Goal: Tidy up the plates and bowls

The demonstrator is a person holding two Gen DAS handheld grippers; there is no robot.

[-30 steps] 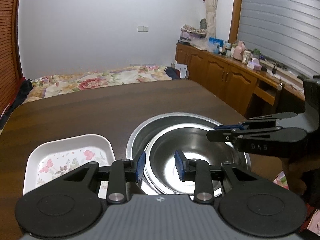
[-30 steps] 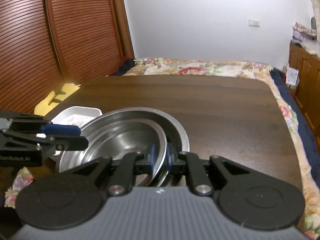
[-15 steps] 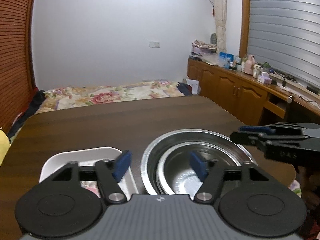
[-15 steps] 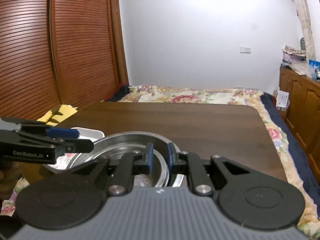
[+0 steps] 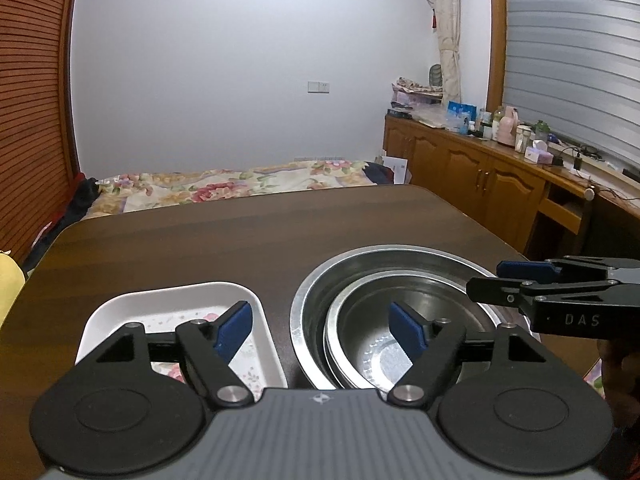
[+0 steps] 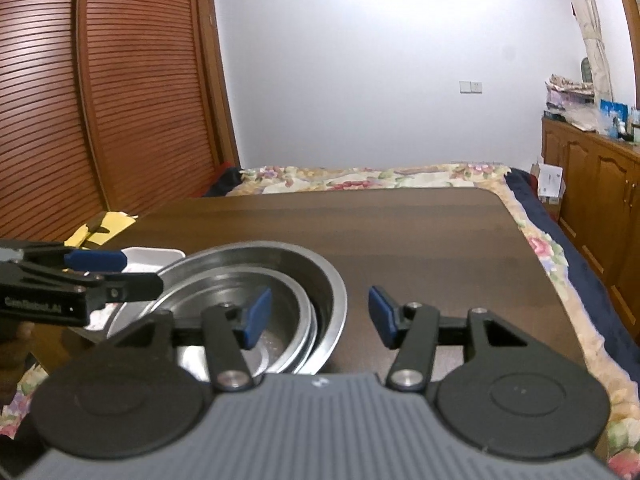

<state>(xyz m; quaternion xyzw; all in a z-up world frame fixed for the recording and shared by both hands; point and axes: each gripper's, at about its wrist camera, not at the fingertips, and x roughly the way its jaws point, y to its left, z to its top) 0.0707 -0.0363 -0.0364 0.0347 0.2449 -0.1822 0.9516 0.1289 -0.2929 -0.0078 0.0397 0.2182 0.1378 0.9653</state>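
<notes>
A large steel bowl [image 5: 400,256] stands on the dark wooden table [image 5: 240,240] with smaller steel bowls [image 5: 372,320] nested inside. Left of it lies a white floral tray [image 5: 176,304]. My left gripper [image 5: 320,332] hovers over the stack's left rim; its jaws are opening and the pads touch nothing. My right gripper [image 6: 320,316] straddles the right rim of the large bowl [image 6: 324,280]; its jaws are opening too, clear of the metal. Each gripper shows in the other's view: the right gripper [image 5: 490,280] at the right, the left gripper [image 6: 140,272] at the left.
A bed with a floral cover [image 5: 240,188] lies past the table's far edge. Wooden cabinets [image 5: 480,180] with bottles on top line the right wall. Louvred wooden doors [image 6: 100,100] fill the left. The table's far half [image 6: 360,220] is bare wood.
Both grippers have spread their jaws; the right one was pinched on the inner bowl's rim and has let go. Both views have tilted up a little. The bowls rest nested.
</notes>
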